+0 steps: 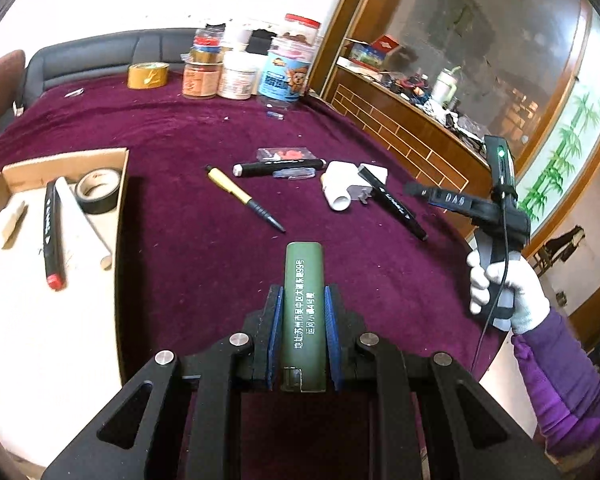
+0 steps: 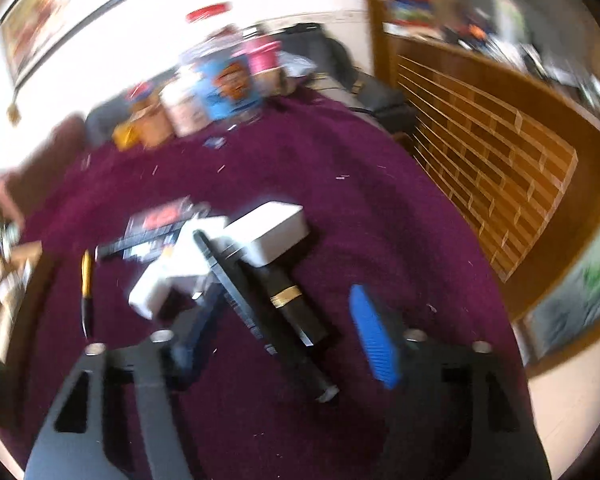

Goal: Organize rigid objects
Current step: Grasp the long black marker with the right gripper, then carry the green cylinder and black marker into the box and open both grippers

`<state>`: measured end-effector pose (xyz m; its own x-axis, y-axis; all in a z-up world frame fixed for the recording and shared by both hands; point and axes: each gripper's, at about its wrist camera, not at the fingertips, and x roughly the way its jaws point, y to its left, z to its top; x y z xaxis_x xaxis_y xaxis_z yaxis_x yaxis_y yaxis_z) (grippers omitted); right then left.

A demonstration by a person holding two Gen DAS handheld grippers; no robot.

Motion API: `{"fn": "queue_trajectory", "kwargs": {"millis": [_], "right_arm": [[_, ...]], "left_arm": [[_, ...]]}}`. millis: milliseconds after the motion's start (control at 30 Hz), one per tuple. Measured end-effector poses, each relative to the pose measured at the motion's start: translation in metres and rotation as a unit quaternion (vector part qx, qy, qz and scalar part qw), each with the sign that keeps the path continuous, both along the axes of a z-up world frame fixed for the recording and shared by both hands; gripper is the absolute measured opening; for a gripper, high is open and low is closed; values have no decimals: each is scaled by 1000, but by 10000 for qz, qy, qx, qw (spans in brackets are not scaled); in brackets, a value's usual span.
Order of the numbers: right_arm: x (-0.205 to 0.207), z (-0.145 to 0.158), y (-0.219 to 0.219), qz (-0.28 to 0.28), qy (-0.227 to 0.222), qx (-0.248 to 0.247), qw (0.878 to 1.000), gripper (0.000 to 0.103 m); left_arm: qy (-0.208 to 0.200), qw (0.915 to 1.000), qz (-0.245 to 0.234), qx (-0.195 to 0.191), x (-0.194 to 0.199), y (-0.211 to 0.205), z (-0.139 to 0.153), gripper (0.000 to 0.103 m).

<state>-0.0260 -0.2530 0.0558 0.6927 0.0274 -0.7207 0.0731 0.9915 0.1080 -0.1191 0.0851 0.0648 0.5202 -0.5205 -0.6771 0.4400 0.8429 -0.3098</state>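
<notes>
Gripping green lighter (image 1: 303, 312), left claw (image 1: 303, 300), box (image 1: 122, 184) edge near

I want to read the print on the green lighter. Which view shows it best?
The left wrist view: the green lighter sits sharp and centred, clamped between the left gripper fingers, its white print facing the camera. The right wrist view is motion-blurred and does not show it.

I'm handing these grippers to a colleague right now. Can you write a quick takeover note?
Left gripper: shut on the green lighter, held above the purple cloth.
Right gripper: open, empty, over the black marker and black tube.
Done: a red-capped marker and tape roll lie in the cardboard box.
Left: box the lighter, then the yellow pen, markers, white fitting and charger.
</notes>
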Motion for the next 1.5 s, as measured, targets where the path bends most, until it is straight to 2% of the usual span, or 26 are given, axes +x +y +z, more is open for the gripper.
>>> {"fn": "queue_trajectory", "kwargs": {"millis": [33,133,267,300,367,567,700,833,1000,1100,1233,1367,1500], "right_arm": [[3,-2,7,106,50,-128,9998,50],[14,-9,24,303,138,-448,9984,49],[32,-21,37,402,296,-843,9952,31],[32,-21,39,424,269,-979,9939,23],[31,-18,39,393,298,-961,9941,13],[4,8,34,318,58,-97,9994,13],[-9,22,41,517,80,684,9963,13],[-12,31,71,919,203,1353,9863,13],[-8,34,148,1694,454,1846,9671,13],[-2,29,198,2112,697,1977,9547,13],[8,19,261,2506,974,1962,9430,13],[21,7,308,2703,1263,1964,9340,13],[34,-5,338,2716,1471,1963,9306,13]], "left_arm": [[16,10000,26,-38,-1,3,0,17],[-15,9999,105,-51,-3,9,1,17],[-44,9997,229,-70,-5,19,3,17],[-44,9996,266,-87,-5,23,3,17],[-43,9993,346,-125,-5,29,3,17],[-96,9976,629,-288,-7,56,5,17],[-113,9947,923,-439,-8,86,6,17],[-66,9894,1417,-313,-5,126,3,17],[297,9819,1871,-57,14,167,-6,17],[519,9773,2054,76,31,185,-13,17],[913,9706,2227,12,60,199,-28,17],[1191,9651,2332,99,92,208,-43,17],[1417,9607,2385,87,115,215,-50,17]]}}
